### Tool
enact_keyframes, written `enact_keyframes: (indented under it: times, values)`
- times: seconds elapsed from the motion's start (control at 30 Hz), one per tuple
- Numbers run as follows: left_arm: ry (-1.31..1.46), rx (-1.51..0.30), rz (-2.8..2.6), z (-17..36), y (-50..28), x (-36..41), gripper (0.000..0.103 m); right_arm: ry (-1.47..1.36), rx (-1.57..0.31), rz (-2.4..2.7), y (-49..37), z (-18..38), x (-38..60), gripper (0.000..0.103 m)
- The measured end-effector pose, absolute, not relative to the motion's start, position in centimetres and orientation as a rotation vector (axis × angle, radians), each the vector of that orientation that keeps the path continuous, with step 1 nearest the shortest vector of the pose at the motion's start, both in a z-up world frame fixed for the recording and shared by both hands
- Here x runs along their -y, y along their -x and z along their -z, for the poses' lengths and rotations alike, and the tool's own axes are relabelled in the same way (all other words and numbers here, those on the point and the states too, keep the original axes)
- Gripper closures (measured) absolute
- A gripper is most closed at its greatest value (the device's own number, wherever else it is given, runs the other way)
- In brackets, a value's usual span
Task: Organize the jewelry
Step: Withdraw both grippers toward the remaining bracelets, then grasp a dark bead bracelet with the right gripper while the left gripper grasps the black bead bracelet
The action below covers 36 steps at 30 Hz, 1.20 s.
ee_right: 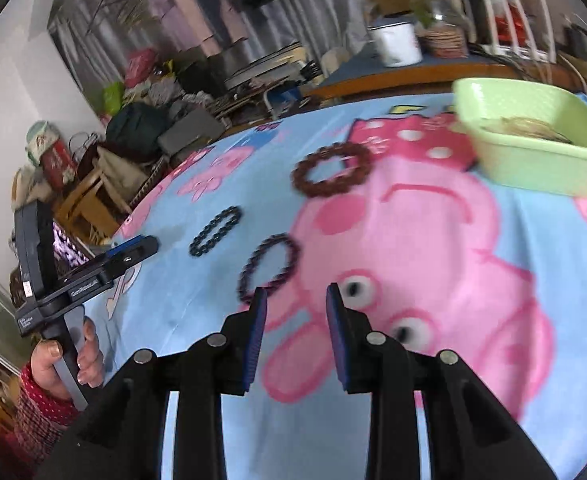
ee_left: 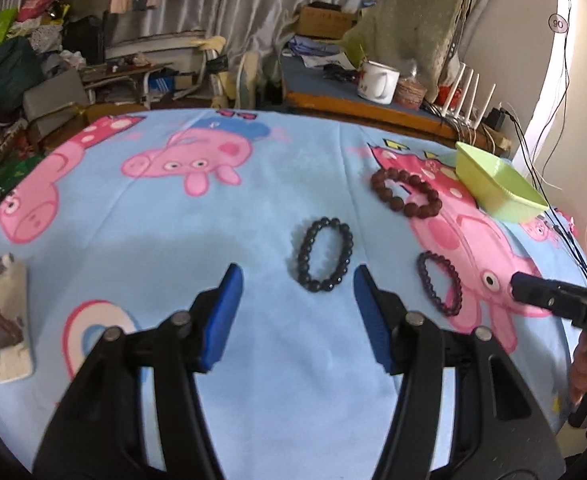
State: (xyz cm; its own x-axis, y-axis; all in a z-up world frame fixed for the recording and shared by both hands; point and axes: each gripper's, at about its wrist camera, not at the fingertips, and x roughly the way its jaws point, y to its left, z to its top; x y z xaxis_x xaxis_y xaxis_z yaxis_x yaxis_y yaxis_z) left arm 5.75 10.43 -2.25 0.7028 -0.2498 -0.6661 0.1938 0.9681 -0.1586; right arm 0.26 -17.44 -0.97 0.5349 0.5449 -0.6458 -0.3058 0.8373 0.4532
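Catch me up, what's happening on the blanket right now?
A person holds a gripper in each hand over the cartoon blanket. Both the left gripper and the right gripper have open jaws and hold nothing. Three bead bracelets lie loose: black, purple and reddish-brown. The green tray sits beyond them.

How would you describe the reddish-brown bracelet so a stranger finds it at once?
Find the green tray at the blanket's far right edge. The reddish-brown bracelet lies just beside it. Its beads are the chunkiest; the black bracelet and purple bracelet lie nearer, with finer beads.
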Motion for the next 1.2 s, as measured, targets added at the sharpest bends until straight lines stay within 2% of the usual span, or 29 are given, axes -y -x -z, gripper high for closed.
enact_keyframes:
  times: [0.1, 0.23, 0.3, 0.33, 0.4, 0.7, 1.2]
  values:
    - [0.07, -0.773, 0.265, 2.5, -7.5, -10.0, 0.05, -0.247, -0.858, -0.488, -1.0, 1.0, 15.9, 0.103]
    - [0.002, -0.835, 0.278, 3.4, -10.2, -8.2, 0.064, -0.189, -0.88, -0.456, -3.1, 1.4, 14.6, 0.103]
    - [-0.063, -0.886, 0.241, 4.8, -11.4, -7.4, 0.081, -0.143, -0.912, -0.449, -4.5, 2.0, 14.0, 0.103]
    - [-0.061, -0.891, 0.238, 5.2, -11.6, -7.3, 0.082, -0.12, -0.946, -0.451, -5.4, 2.6, 13.6, 0.103]
    - [-0.056, -0.89, 0.236, 5.1, -11.4, -7.4, 0.095, -0.096, -0.946, -0.471, -6.2, 3.2, 13.6, 0.103]
    - [-0.052, -0.889, 0.374, 5.4, -8.0, -4.7, 0.095, -0.097, -0.93, -0.507, -3.4, 3.1, 16.9, 0.103]
    - [-0.112, -0.853, 0.851, 3.4, 0.7, 8.9, 0.095, -0.301, -0.805, -0.23, 10.0, 2.4, 32.1, 0.103]
